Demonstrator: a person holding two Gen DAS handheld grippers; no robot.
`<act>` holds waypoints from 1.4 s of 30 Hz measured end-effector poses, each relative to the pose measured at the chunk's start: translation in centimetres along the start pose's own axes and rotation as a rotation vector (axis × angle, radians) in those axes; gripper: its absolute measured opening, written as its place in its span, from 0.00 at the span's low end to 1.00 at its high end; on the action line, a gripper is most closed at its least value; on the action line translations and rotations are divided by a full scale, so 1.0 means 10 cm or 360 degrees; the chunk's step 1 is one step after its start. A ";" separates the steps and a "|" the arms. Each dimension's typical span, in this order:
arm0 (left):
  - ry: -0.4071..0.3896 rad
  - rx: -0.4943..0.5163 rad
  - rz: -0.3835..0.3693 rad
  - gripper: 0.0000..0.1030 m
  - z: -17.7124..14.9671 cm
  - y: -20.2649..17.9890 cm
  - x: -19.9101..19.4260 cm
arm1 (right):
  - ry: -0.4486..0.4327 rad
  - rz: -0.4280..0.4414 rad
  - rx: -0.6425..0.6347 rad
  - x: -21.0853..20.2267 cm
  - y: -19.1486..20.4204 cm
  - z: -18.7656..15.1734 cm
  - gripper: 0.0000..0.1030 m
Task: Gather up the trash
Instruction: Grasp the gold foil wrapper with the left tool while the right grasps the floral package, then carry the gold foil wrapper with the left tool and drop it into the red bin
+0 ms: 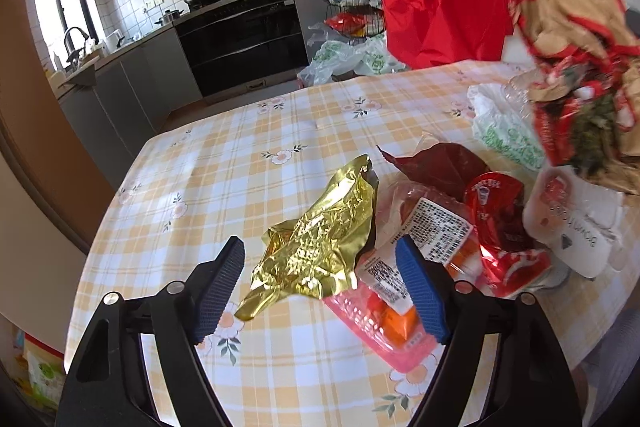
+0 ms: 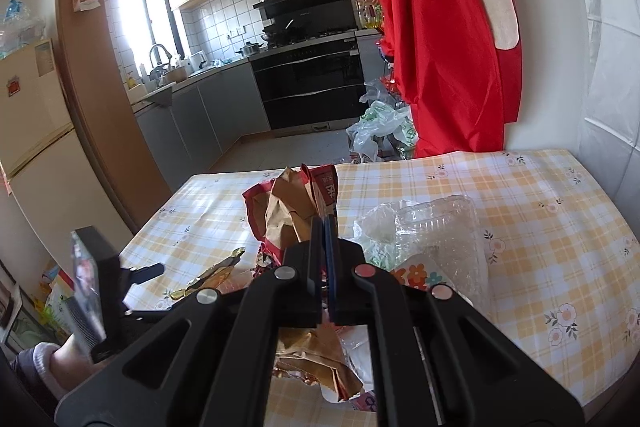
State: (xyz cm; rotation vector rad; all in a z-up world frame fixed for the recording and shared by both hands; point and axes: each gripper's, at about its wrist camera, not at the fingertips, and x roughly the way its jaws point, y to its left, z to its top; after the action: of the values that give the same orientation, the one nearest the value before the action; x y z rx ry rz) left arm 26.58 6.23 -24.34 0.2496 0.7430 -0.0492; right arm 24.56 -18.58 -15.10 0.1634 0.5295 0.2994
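Between the left gripper [image 1: 320, 291] jaws, which stand wide apart and hold nothing, lies a crumpled gold foil wrapper [image 1: 320, 239] on the yellow-checked flowered tabletop [image 1: 208, 183]. Its near tail reaches toward the left pad; neither pad touches it as far as I can tell.

Right gripper [image 2: 325, 227]: jaws pressed together on a crumpled brown-and-red paper bag [image 2: 294, 207], lifted off the tabletop with dried greens hanging from it in the left view.

Progress, by judgement: early to middle. One piece in hand, most litter not yet gathered.

Left to collect, right of the left jaws:
- pink clear plastic tray with printed white label [image 1: 384, 303], partly under the right pad
- dark red foil pouch [image 1: 440, 167]
- shiny red snack packet [image 1: 500, 227]
- white lidded container [image 1: 576, 223]

Beyond the right jaws: clear plastic clamshell box [image 2: 444, 227], green-printed white plastic bag [image 1: 504, 131].

Obstruction: the tray crowds the gold wrapper's right edge, so closing could pinch both.
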 end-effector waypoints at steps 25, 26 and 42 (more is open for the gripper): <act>-0.0356 -0.0244 -0.0088 0.04 0.04 0.26 -1.65 | -0.0043 0.0065 -0.0059 -0.93 0.03 -0.36 0.05; -0.0365 -0.0256 -0.0120 0.04 -0.01 0.19 -1.77 | -0.0025 0.0065 -0.0061 -0.98 0.02 -0.42 0.05; -0.0277 -0.0440 -0.0368 0.04 -0.92 -0.35 -2.47 | 0.0283 0.0123 0.0004 -1.37 0.11 -1.47 0.07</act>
State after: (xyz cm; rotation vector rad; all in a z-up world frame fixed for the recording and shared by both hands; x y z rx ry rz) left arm 1.77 3.99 -14.91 -0.1042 0.5942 -0.1838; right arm 5.43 -20.86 -20.94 0.1609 0.7011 0.3907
